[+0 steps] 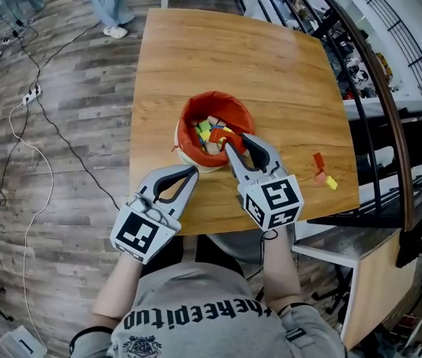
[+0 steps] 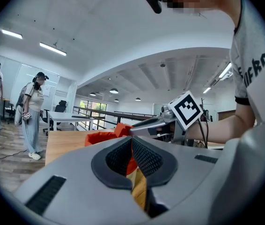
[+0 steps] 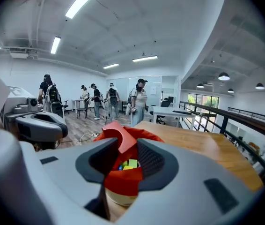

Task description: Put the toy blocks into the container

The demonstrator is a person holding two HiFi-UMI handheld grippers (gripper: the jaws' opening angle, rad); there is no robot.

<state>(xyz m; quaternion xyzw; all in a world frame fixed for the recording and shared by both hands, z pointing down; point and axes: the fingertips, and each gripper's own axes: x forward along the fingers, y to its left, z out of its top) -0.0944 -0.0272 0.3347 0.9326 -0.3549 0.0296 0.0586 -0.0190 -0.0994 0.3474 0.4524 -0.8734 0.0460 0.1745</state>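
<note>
A round container (image 1: 189, 114) with a red cloth lining stands mid-table and holds several coloured blocks (image 1: 205, 130). My right gripper (image 1: 235, 141) hovers at its near right rim, shut on a red arch-shaped block (image 1: 233, 143). In the right gripper view that block (image 3: 115, 134) sits between the jaw tips of the right gripper (image 3: 121, 149), above the container (image 3: 123, 184). My left gripper (image 1: 193, 172) is low at the table's near edge, left of the right one, shut and empty. In its own view, the left gripper (image 2: 131, 149) has its pads together. Three loose blocks lie at the right: red (image 1: 317, 160), salmon (image 1: 320, 176), yellow (image 1: 331, 183).
The wooden table (image 1: 271, 66) ends just in front of my grippers. A dark railing (image 1: 375, 73) and shelves run along its right side. Cables (image 1: 32, 95) trail over the floor at the left, and people (image 3: 139, 100) stand far off.
</note>
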